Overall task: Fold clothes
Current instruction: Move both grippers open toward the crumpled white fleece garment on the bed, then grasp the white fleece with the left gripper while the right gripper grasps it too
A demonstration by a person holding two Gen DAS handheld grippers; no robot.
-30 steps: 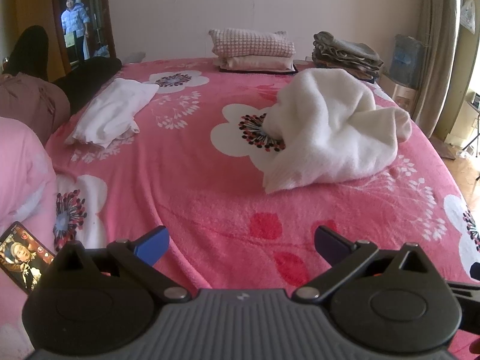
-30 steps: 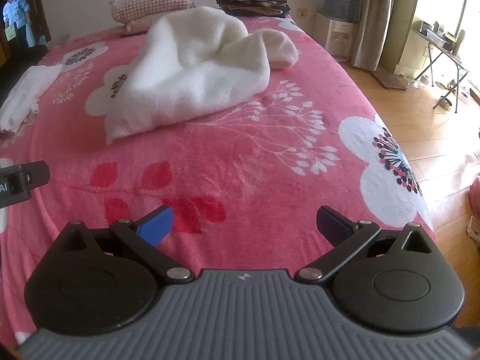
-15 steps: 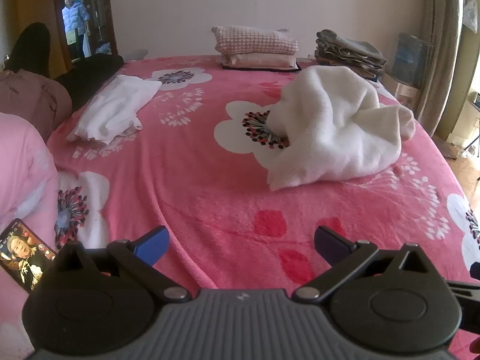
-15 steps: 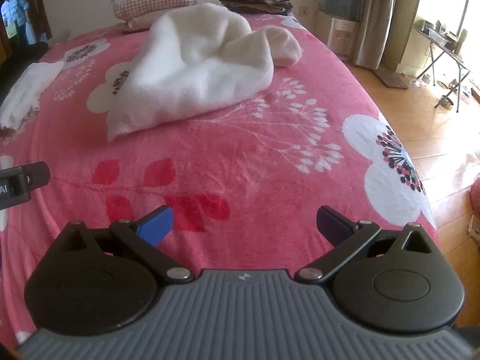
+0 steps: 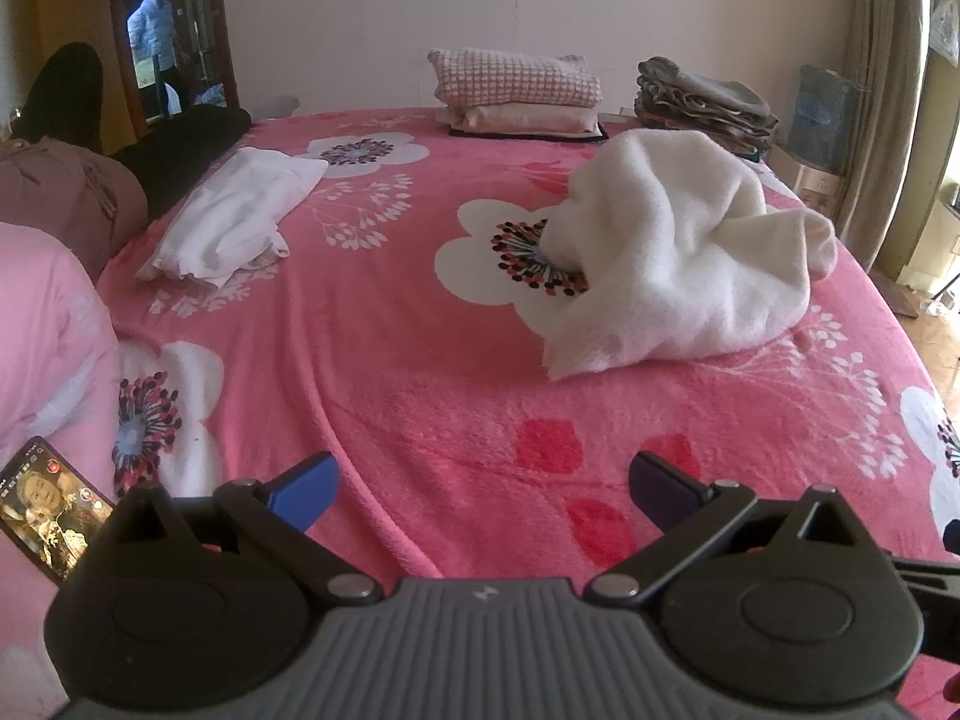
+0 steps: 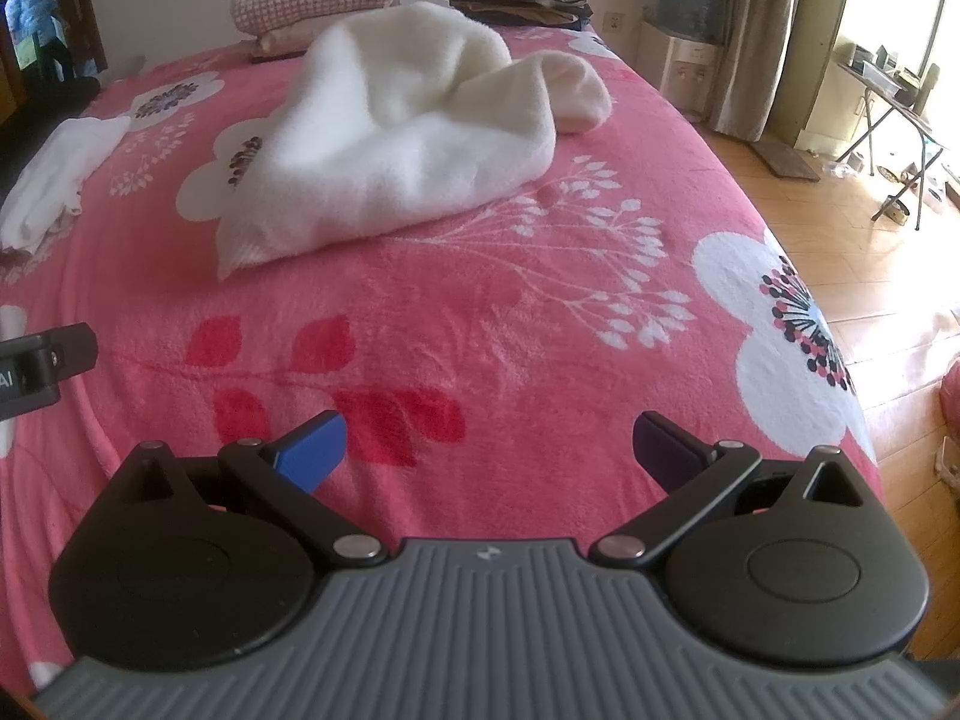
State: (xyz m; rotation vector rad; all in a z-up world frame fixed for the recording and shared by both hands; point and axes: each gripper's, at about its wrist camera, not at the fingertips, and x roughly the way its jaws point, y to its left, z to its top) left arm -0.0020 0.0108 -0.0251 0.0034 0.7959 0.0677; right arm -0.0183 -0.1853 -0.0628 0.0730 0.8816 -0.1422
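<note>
A crumpled white fleece garment (image 5: 678, 252) (image 6: 408, 138) lies in a heap on the pink flowered bedspread (image 5: 390, 372) (image 6: 510, 312), right of centre in the left wrist view and upper middle in the right wrist view. A thinner white garment (image 5: 234, 216) (image 6: 54, 180) lies loosely folded near the bed's left side. My left gripper (image 5: 483, 489) hangs open over the near part of the bed, well short of the heap, nothing between its fingers. My right gripper (image 6: 489, 450) is open too, equally empty. The left gripper's edge (image 6: 42, 360) shows at the right wrist view's left border.
Folded pink pillows (image 5: 516, 90) and a stack of grey-brown folded clothes (image 5: 702, 105) sit at the bed's far end. A phone (image 5: 51, 507) lies on pink bedding at left. A person reclines at the far left (image 5: 78, 192). Wooden floor (image 6: 852, 228) lies right of the bed.
Both grippers have crept forward toward the white fleece heap, which looks slightly larger and lower in both views. Their jaws have stayed open. The clothes have not moved.
</note>
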